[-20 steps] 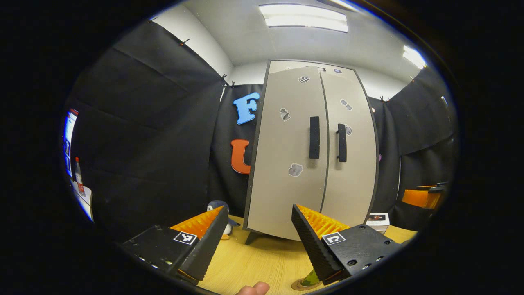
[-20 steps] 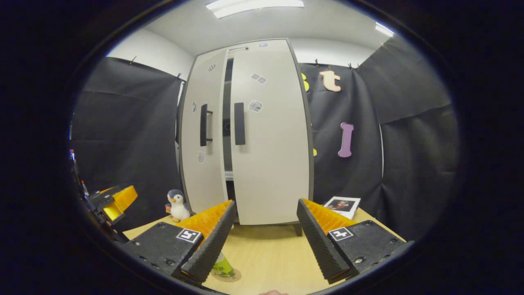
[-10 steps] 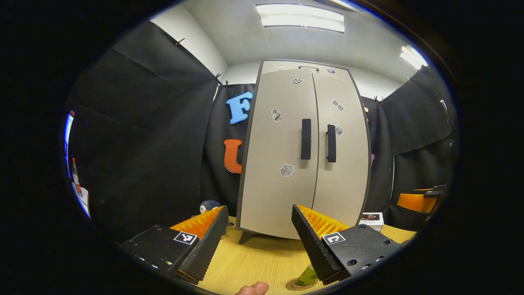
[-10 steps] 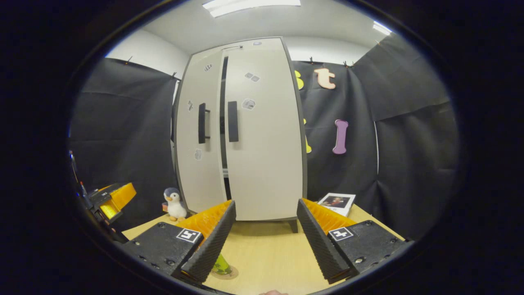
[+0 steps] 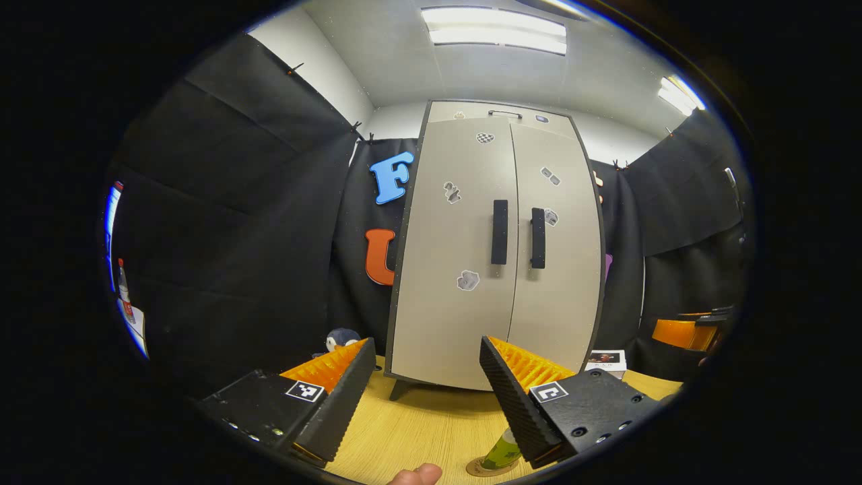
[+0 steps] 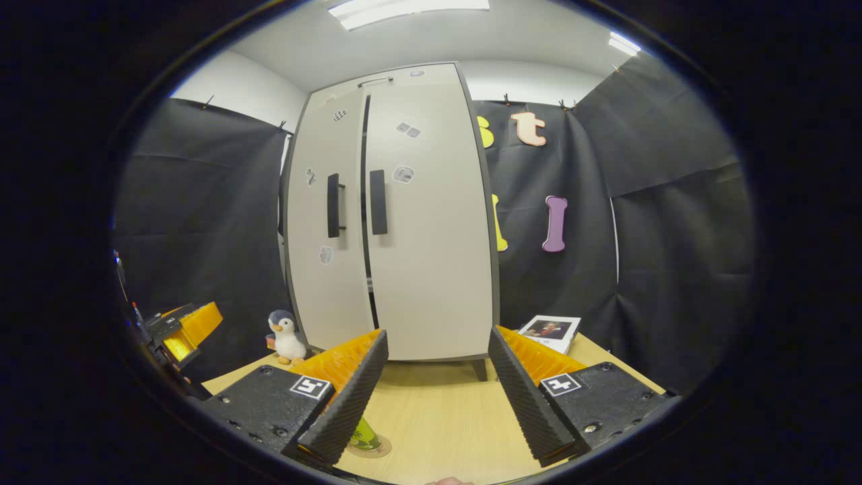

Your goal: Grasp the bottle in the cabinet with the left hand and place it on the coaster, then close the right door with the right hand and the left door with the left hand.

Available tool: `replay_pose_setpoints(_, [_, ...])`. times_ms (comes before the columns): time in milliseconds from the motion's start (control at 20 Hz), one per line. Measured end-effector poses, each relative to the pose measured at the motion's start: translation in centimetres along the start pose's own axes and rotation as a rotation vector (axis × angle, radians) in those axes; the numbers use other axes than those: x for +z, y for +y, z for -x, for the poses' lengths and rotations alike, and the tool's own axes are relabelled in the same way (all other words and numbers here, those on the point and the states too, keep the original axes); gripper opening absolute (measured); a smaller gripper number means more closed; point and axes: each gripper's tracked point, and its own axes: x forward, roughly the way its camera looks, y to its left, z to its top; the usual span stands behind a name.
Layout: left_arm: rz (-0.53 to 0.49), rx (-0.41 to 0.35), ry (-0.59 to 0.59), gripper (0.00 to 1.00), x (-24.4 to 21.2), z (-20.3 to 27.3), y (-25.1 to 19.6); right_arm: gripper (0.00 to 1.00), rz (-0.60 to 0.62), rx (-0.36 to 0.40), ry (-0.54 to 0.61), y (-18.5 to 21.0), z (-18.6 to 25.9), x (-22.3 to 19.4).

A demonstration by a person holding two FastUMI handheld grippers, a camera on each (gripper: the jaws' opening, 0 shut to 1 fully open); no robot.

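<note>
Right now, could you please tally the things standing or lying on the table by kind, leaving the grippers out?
Cabinet: 1
Bottle: 1
Coaster: 1
Toy penguin: 1
Book: 1
Total: 5

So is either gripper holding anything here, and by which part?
Nothing is held: left gripper and right gripper are both open, the bottle standing on its coaster.
</note>
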Motion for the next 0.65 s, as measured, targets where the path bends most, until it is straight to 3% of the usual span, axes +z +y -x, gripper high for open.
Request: replay_pose_setpoints(650, [0.022, -0.005, 0.019, 0.95, -0.1, 1.1, 0.0, 0.98, 0.000, -0.011, -0.005, -0.1, 1.3, 0.1])
